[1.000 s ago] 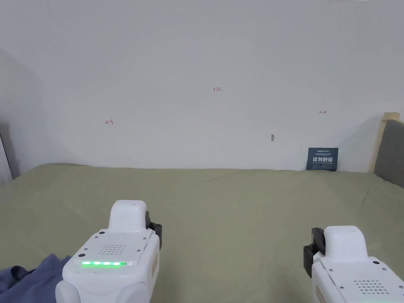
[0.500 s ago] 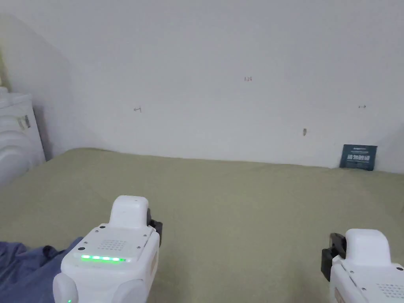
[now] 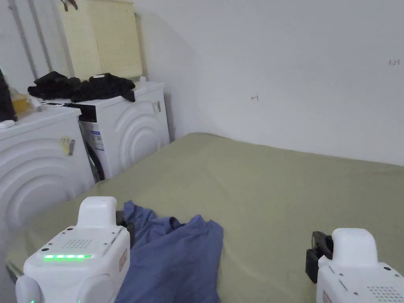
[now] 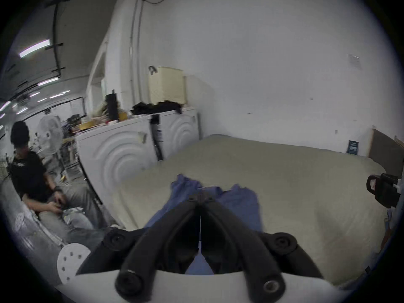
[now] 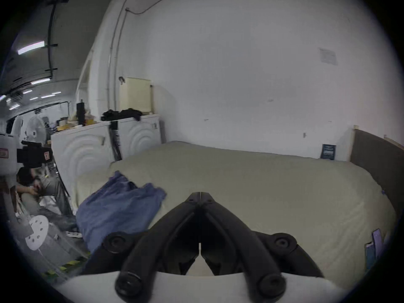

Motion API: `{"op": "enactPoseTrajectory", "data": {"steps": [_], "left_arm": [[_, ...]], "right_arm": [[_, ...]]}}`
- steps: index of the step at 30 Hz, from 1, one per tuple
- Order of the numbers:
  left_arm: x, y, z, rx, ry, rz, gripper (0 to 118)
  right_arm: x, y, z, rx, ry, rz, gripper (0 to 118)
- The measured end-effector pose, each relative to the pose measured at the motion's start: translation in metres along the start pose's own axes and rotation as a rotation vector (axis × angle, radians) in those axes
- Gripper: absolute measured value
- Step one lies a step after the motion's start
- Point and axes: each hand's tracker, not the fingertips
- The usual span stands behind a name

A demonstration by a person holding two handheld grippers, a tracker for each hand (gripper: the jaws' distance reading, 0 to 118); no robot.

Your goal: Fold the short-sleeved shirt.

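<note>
Blue shirt (image 3: 173, 260): crumpled on bed (image 3: 276, 197), newly in full view after head turned left. Left gripper (image 4: 200, 195) and right gripper (image 5: 200, 195): both closed, empty; folding unstarted.

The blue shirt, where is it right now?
The blue shirt lies crumpled at the bed's near-left corner, beside the left gripper, in the head view.
</note>
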Motion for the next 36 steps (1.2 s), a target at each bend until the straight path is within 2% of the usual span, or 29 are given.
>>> {"op": "enactPoseTrajectory", "data": {"steps": [3, 13, 18, 26, 27, 28, 29, 30, 31, 32, 34, 36], "left_arm": [[-0.014, -0.005, -0.003, -0.01, 0.038, 0.005, 0], [-0.024, -0.014, -0.036, -0.078, -0.001, 0.042, 0], [-0.012, -0.026, -0.079, -0.149, -0.033, 0.042, 0], [0.023, -0.058, -0.186, -0.369, -0.186, 0.035, 0], [0.026, -0.062, -0.198, -0.4, -0.201, 0.039, 5], [0.03, -0.065, -0.213, -0.445, -0.21, 0.03, 24], [0.033, -0.068, -0.225, -0.48, -0.242, 0.034, 61], [0.038, -0.073, -0.237, -0.521, -0.283, 0.021, 112], [0.044, -0.08, -0.251, -0.586, -0.298, 0.014, 117], [0.051, -0.086, -0.259, -0.546, -0.297, 0.039, 114], [0.065, -0.099, -0.278, -0.624, -0.271, -0.011, 114], [0.079, -0.113, -0.292, -0.622, -0.245, -0.031, 114]], "right_arm": [[-0.006, -0.001, -0.004, -0.007, 0.031, 0.013, 1], [-0.016, -0.012, -0.018, -0.051, 0.056, 0.034, 1], [-0.019, -0.02, -0.036, -0.084, 0.065, 0.019, 1], [-0.022, -0.041, -0.073, -0.159, 0.081, 0.023, 1], [-0.021, -0.044, -0.076, -0.163, 0.092, 0.021, 1], [-0.02, -0.05, -0.079, -0.165, 0.094, 0.025, 1], [-0.02, -0.054, -0.083, -0.176, 0.088, 0.037, 1], [-0.019, -0.058, -0.088, -0.187, 0.087, 0.041, 1], [-0.017, -0.062, -0.092, -0.201, 0.089, 0.038, 1], [-0.015, -0.066, -0.096, -0.217, 0.085, 0.03, 1], [-0.012, -0.073, -0.102, -0.24, 0.08, 0.014, 1], [-0.008, -0.079, -0.104, -0.26, 0.073, 0.004, 1]]}}
